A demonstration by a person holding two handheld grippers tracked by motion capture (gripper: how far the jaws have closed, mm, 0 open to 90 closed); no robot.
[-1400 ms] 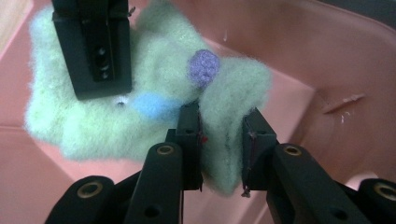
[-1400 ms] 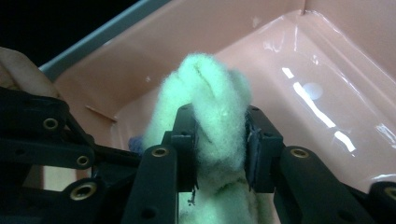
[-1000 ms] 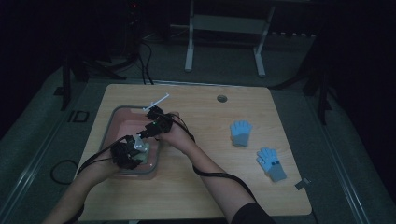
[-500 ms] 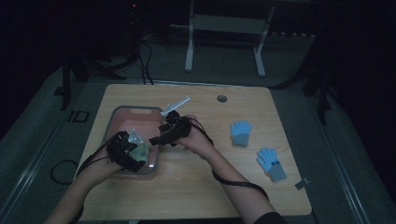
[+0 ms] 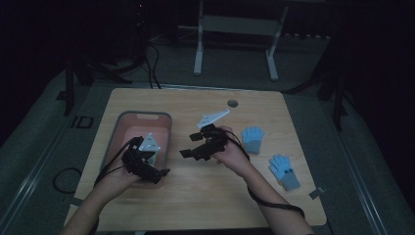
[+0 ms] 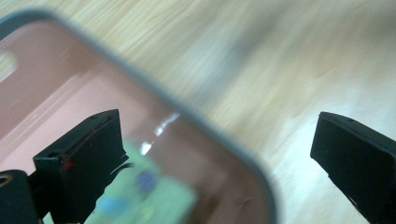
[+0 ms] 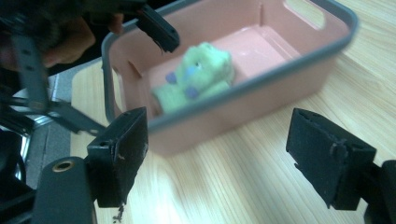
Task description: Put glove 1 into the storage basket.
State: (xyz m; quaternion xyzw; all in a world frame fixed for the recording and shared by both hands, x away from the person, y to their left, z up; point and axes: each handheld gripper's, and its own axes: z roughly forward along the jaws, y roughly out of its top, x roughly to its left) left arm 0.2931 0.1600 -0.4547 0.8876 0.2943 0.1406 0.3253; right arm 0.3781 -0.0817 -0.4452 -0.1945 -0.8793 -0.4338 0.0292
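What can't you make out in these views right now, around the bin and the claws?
- Green item in the pink bin: motion-blurred in both claw views, identity unclear.
- Same item, high view: hidden under the left claw.
- Blue gloves: dim, too small for detail.

both grippers gape wide: left gripper (image 5: 157, 172) near the table's front left, right gripper (image 5: 188, 152) mid-table.

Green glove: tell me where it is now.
The green glove lies inside the pink bin on the table's left side, beside the left tool.
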